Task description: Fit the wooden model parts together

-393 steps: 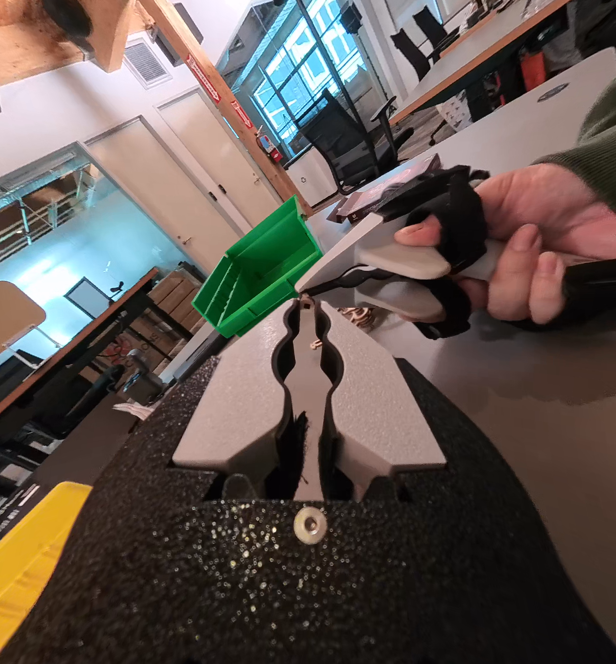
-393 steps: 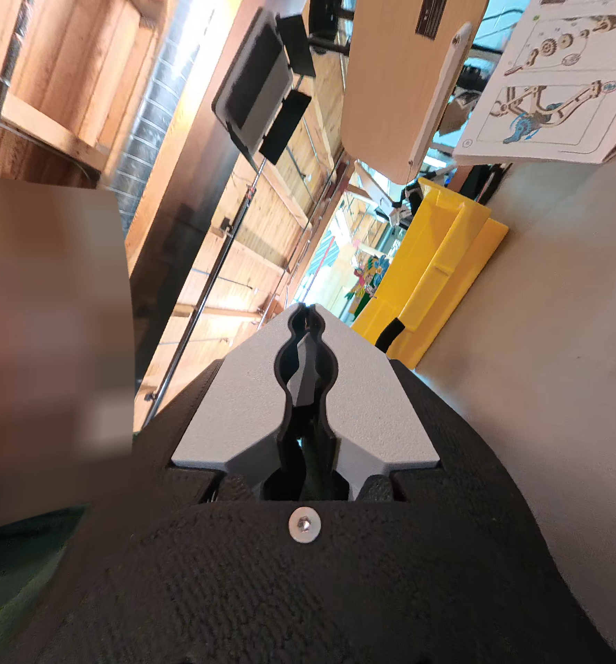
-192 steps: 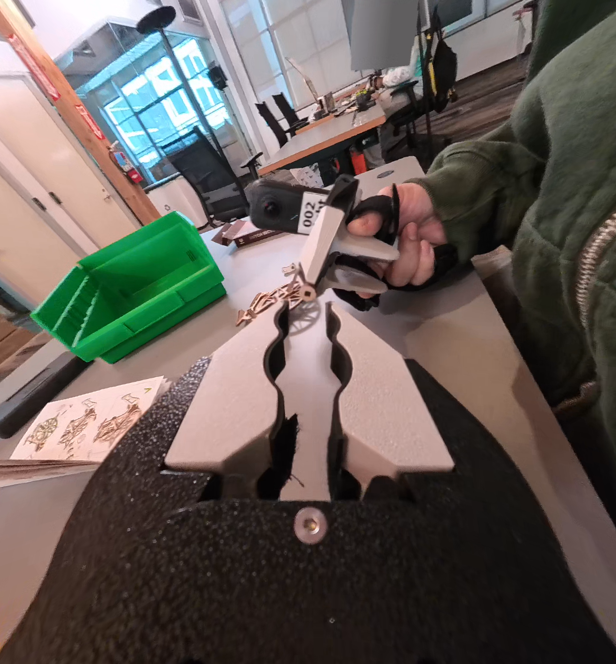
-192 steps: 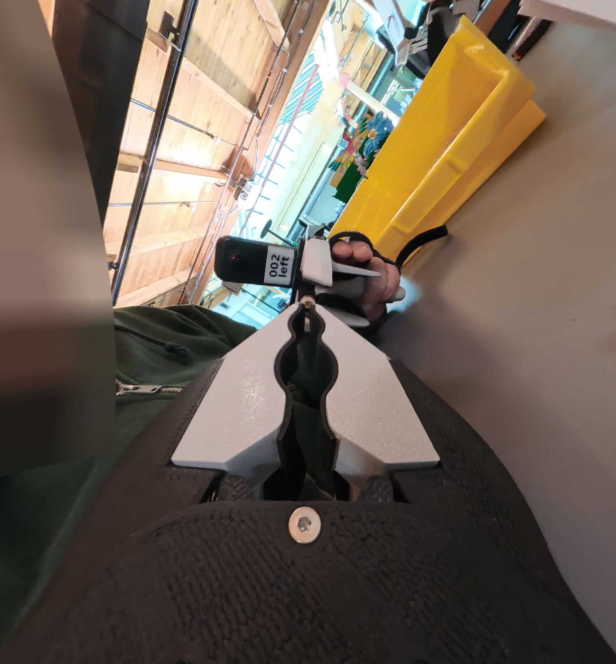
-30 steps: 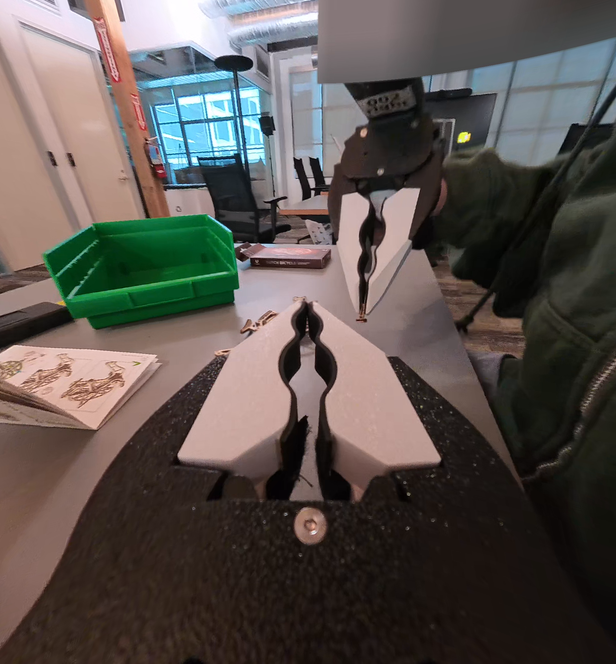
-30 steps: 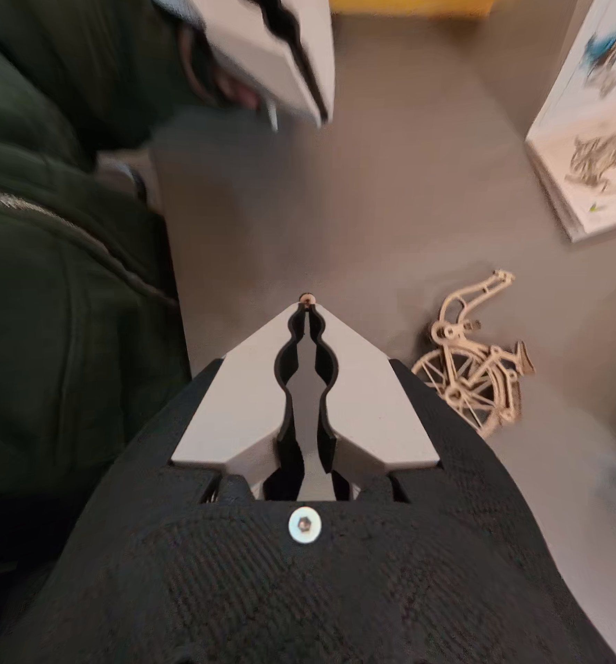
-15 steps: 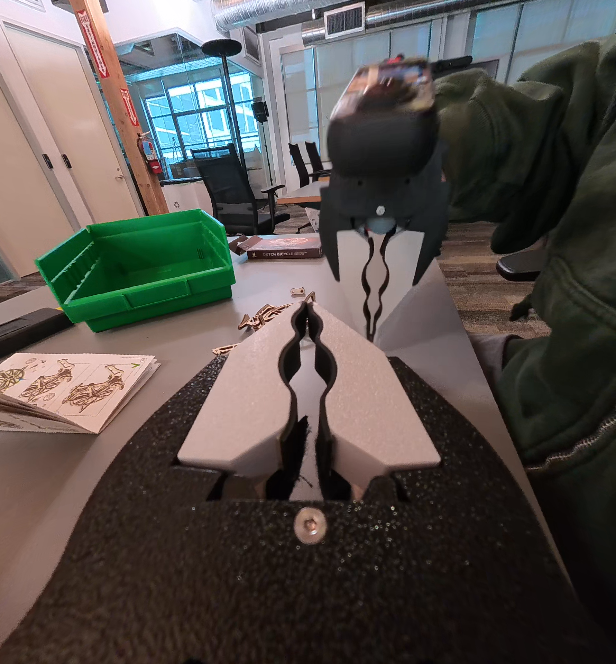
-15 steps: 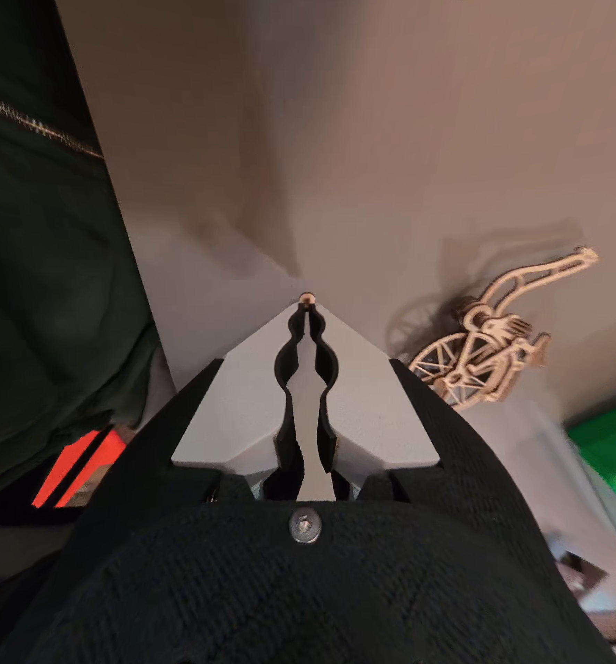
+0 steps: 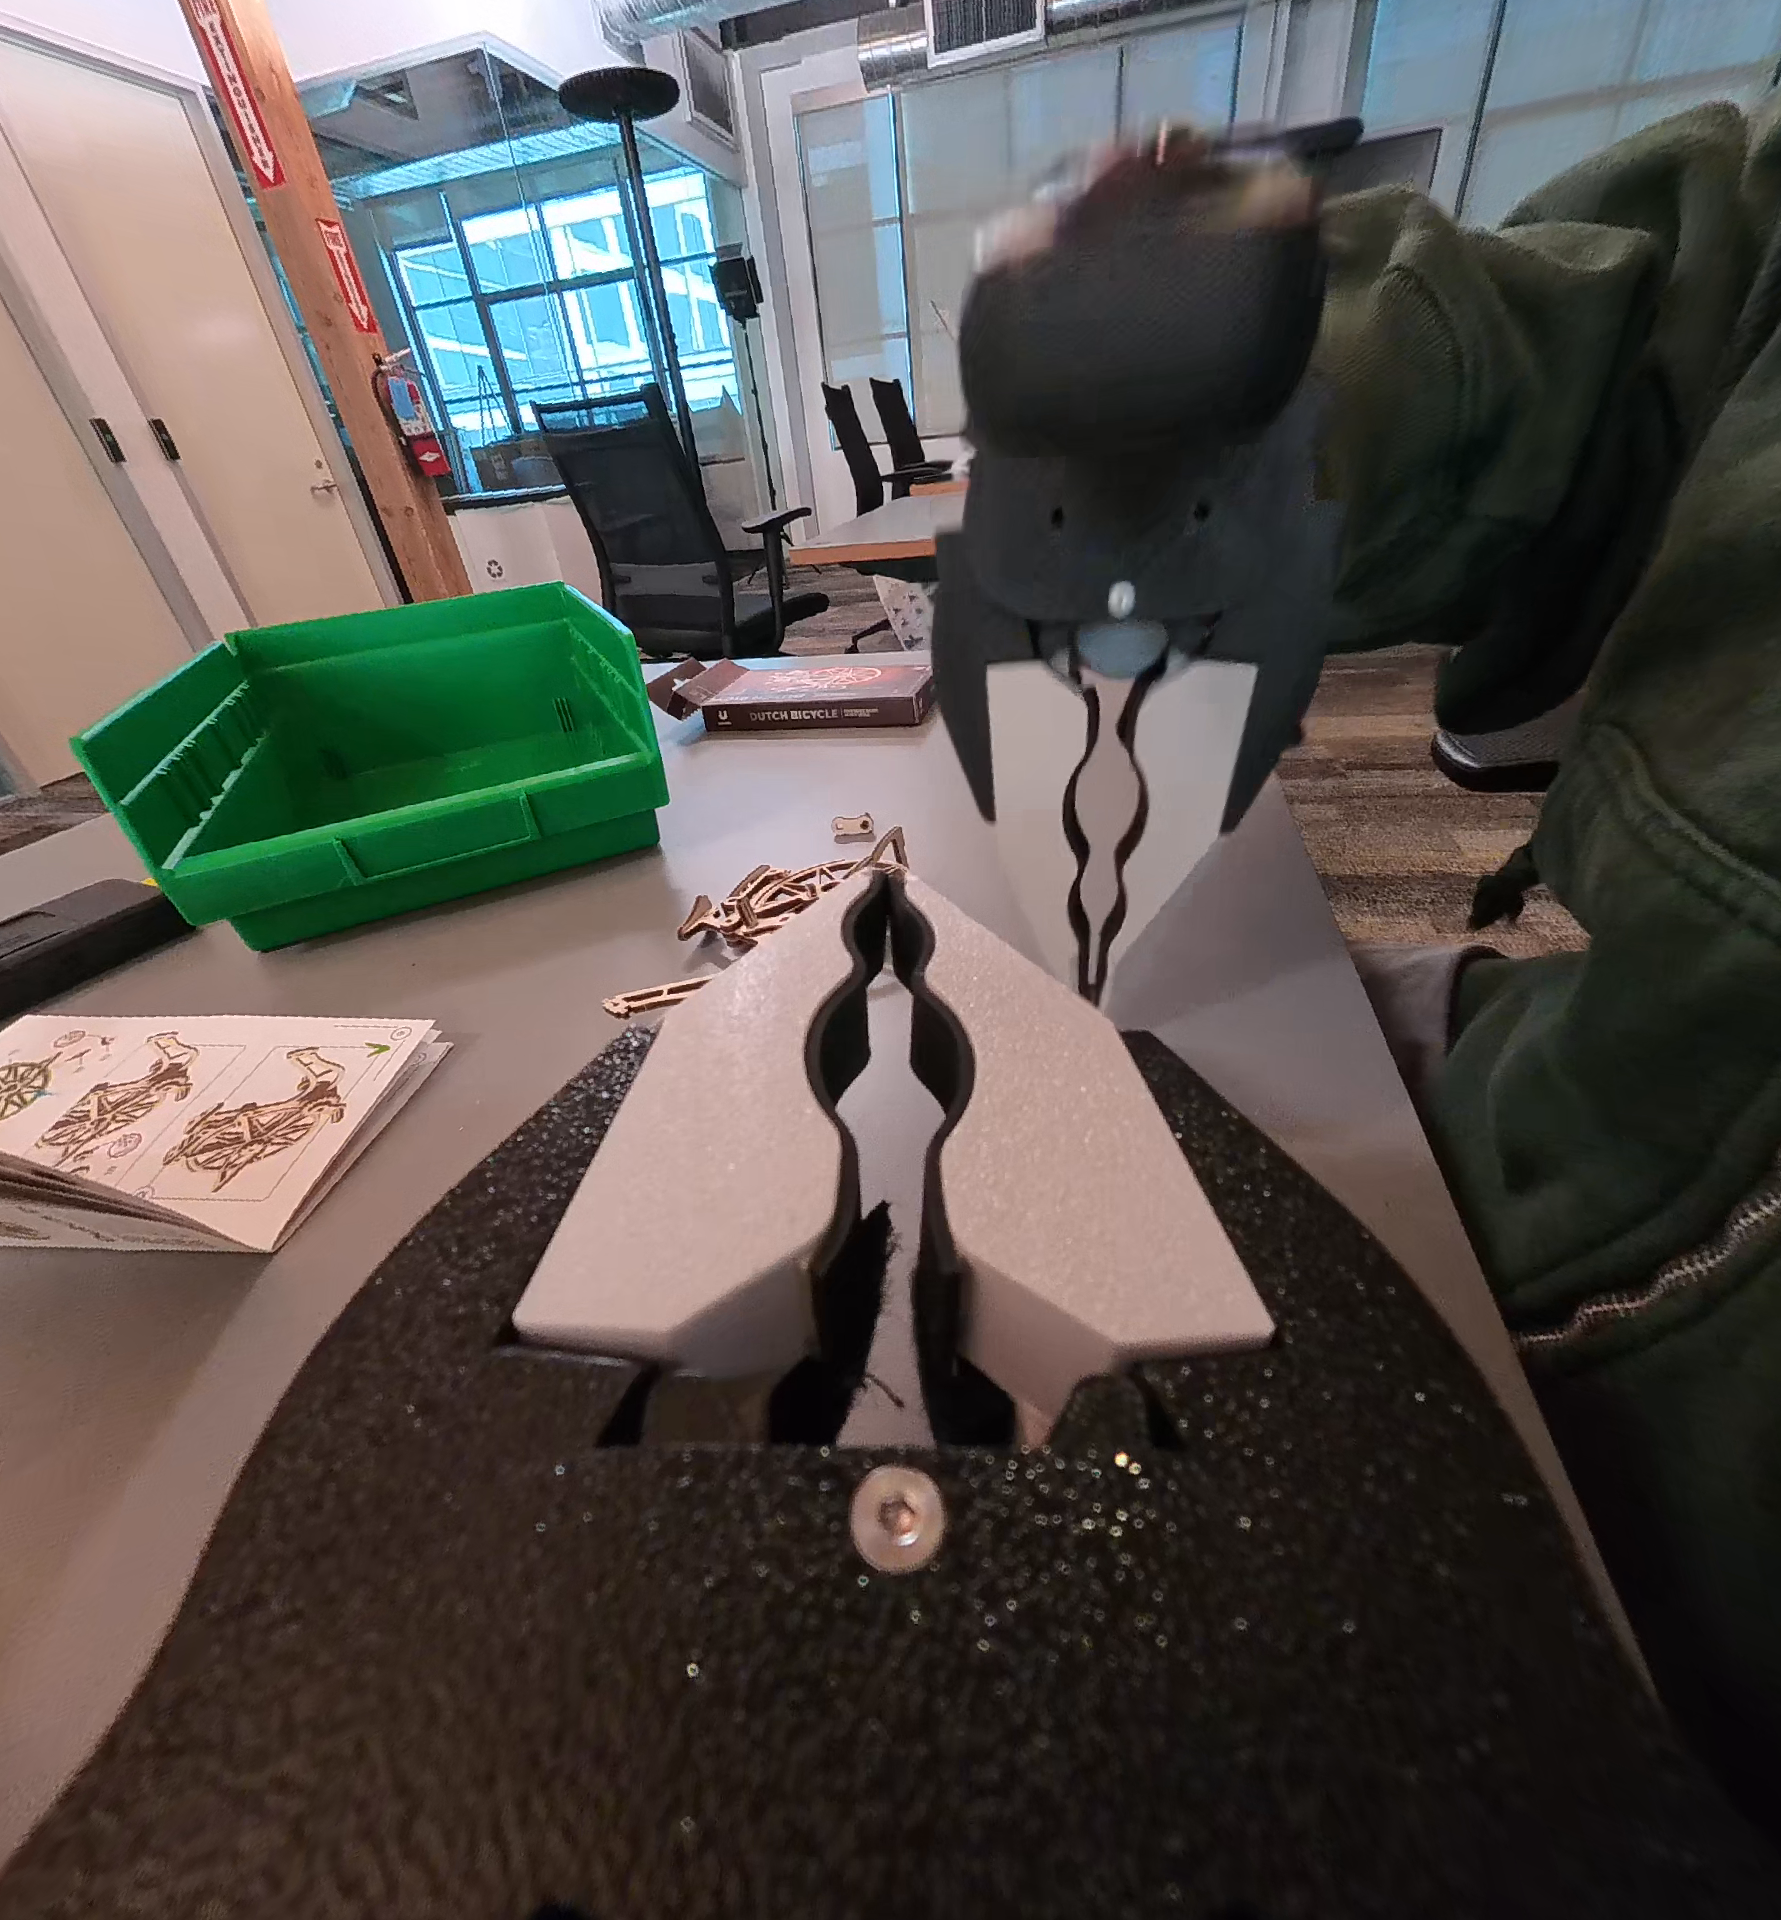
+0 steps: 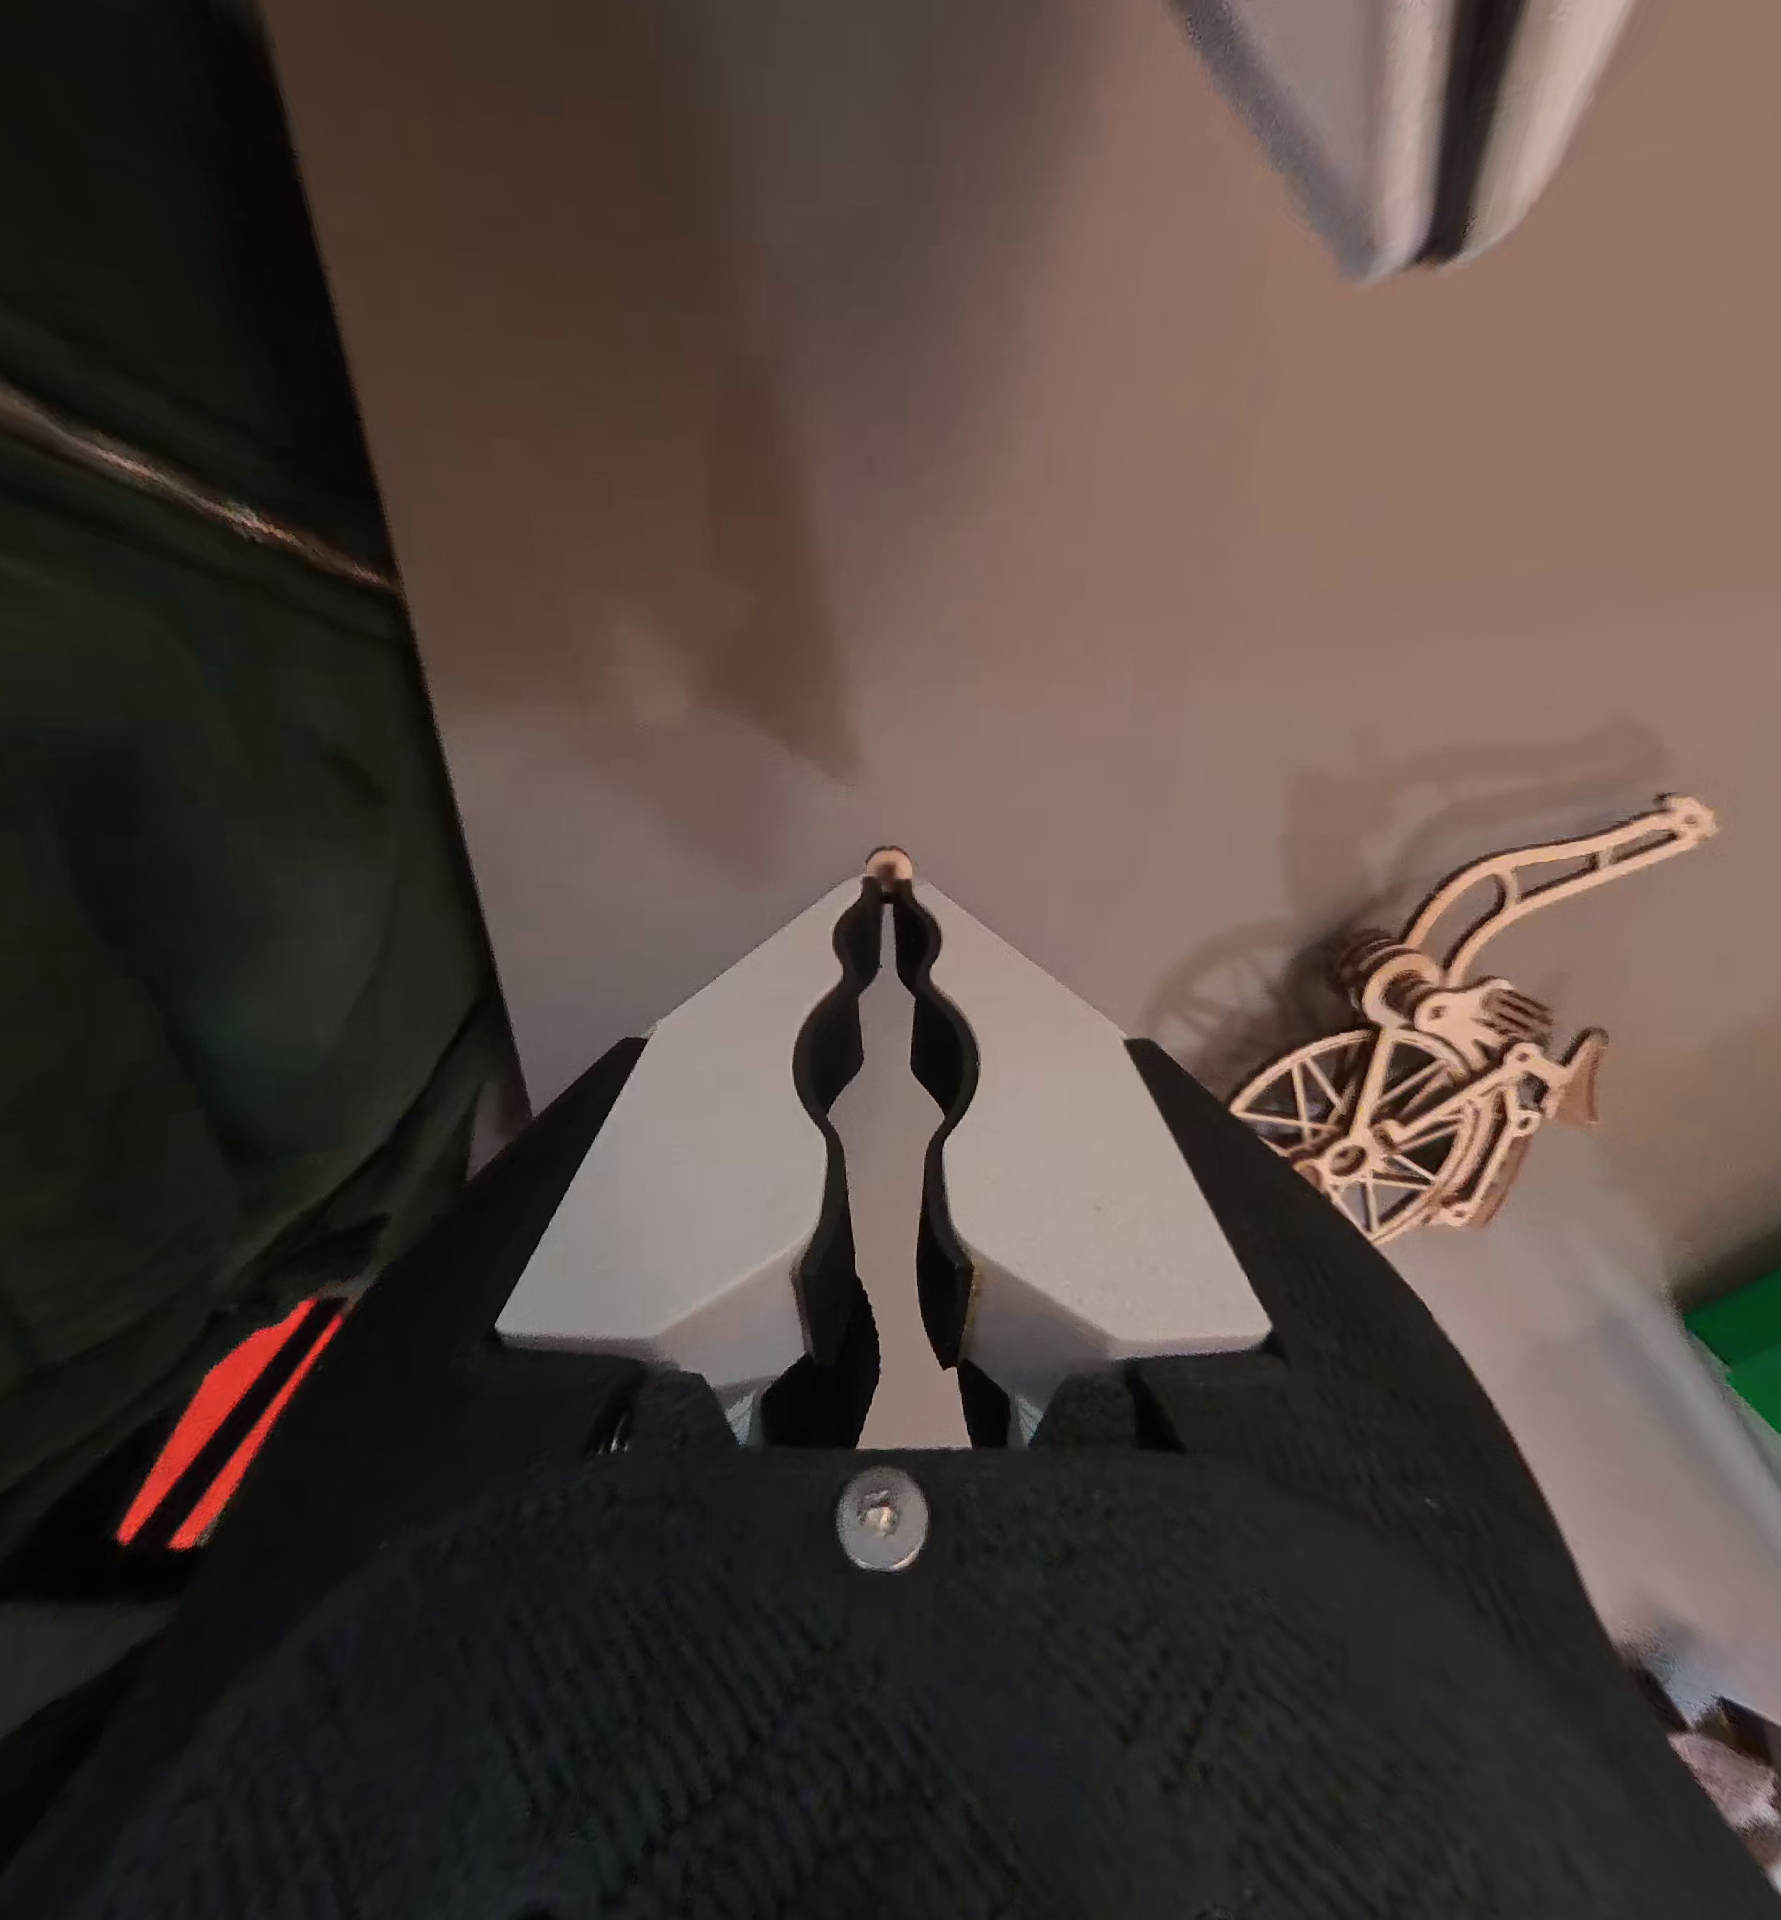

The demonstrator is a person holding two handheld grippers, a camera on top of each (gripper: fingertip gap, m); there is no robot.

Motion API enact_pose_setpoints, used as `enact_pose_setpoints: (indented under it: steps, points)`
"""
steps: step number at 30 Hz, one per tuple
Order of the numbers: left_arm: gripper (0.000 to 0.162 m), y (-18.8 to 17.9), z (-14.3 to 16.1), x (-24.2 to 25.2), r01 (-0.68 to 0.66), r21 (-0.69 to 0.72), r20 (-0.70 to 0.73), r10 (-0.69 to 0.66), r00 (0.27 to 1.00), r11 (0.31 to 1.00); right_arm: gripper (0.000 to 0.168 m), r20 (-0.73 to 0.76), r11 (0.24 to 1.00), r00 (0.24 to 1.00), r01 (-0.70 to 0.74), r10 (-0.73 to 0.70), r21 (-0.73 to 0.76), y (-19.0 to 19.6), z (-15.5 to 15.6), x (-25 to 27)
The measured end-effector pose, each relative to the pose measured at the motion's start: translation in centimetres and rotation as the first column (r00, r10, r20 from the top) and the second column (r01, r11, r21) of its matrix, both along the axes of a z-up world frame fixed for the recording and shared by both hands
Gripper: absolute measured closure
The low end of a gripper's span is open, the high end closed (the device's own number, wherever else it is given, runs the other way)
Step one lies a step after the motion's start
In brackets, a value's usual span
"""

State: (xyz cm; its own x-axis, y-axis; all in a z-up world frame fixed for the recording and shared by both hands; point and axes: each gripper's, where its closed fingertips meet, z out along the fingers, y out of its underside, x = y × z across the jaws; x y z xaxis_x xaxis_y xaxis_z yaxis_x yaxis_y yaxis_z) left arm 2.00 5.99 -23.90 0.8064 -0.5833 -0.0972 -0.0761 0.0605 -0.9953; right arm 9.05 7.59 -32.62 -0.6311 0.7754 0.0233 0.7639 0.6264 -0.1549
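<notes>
Since half a second ago the right gripper (image 10: 887, 878) has tilted only a little over the grey table (image 10: 1125, 520); it stays clenched on a tiny round wooden piece (image 10: 888, 860) pinched at its very tip, too small to tell which part it is. The wooden bicycle model (image 10: 1426, 1081) lies flat at about 3 o'clock of that tip, a shade lower and nearer in the right wrist view than before, apart from the fingers. In the left wrist view the right gripper (image 9: 1092, 987) hangs point-down at 1 o'clock, blurred by motion, and has dropped slightly. The left gripper (image 9: 888, 883) remains closed with nothing seen between its tips; it hides much of the bicycle model (image 9: 772, 899) just beyond. A small loose wooden link (image 9: 853, 826) lies farther off, with the green bin (image 9: 387, 831) at 10 o'clock and the open booklet (image 9: 179, 1122) at 9 o'clock, cut off by the frame edge.
</notes>
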Motion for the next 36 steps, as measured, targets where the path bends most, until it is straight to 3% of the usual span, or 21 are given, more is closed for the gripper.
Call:
enact_pose_setpoints:
  steps: [1, 5, 8, 10, 11, 13, 23, 26, 29, 32, 36]
  points:
    - [0.162, 0.0, 0.0, 0.0, 0.001, -0.001, -0.001, -0.001, 1.000, 1.000, 0.167, 0.041, 1.000, 0.999, 0.001, -0.002, 0.025, 0.5, -1.0, 0.5]
    - [0.162, 0.0, 0.0, 0.0, 0.003, 0.000, 0.002, -0.003, 1.000, 1.000, 0.167, -0.032, 1.000, 0.999, 0.005, -0.004, 0.011, -0.2, 0.8, -0.4]
    - [0.162, 0.0, 0.0, 0.1, 0.005, -0.001, -0.001, -0.005, 1.000, 1.000, 0.167, 0.038, 1.000, 0.999, 0.024, -0.024, 0.010, 0.2, -0.9, 0.5]
    - [0.162, -0.1, 0.0, 0.1, 0.003, 0.002, -0.003, -0.003, 1.000, 1.000, 0.167, 0.012, 0.998, 1.000, 0.024, -0.025, 0.059, 0.8, 0.1, 0.1]
    - [0.162, 0.0, 0.0, 0.1, 0.005, -0.002, -0.004, -0.005, 1.000, 1.000, 0.167, -0.011, 1.000, 1.000, 0.028, -0.028, 0.007, 0.0, 0.6, -0.2]
    - [0.162, 0.0, -0.1, 0.1, 0.006, -0.005, -0.006, -0.006, 1.000, 1.000, 0.166, 0.040, 0.999, 0.998, 0.044, -0.044, 0.004, 0.3, -0.9, 0.4]
    - [0.162, 0.0, -0.2, 0.2, 0.012, -0.008, -0.016, -0.012, 1.000, 1.000, 0.168, -0.059, 0.998, 0.998, 0.035, -0.038, -0.061, -0.9, 1.0, -0.7]
    - [0.162, -0.1, -0.2, 0.2, 0.011, -0.003, -0.017, -0.011, 1.000, 1.000, 0.168, -0.026, 0.996, 0.998, 0.051, -0.053, -0.079, -0.9, -0.4, -0.6]
    - [0.162, -0.1, -0.1, 0.2, 0.008, 0.003, -0.013, -0.008, 1.000, 1.000, 0.167, -0.100, 0.998, 0.995, 0.018, -0.023, -0.055, -1.3, 1.3, -1.7]
    - [0.162, -0.1, -0.2, 0.2, 0.006, 0.000, -0.019, -0.006, 1.000, 1.000, 0.164, -0.042, 0.998, 0.998, 0.044, -0.046, -0.051, -0.9, -0.6, -1.0]
    - [0.162, 0.1, 0.1, -0.5, -0.036, 0.021, -0.009, 0.036, 0.999, 0.999, 0.167, -0.282, 0.978, 0.947, 0.109, -0.157, -0.180, -0.9, 2.5, -4.4]
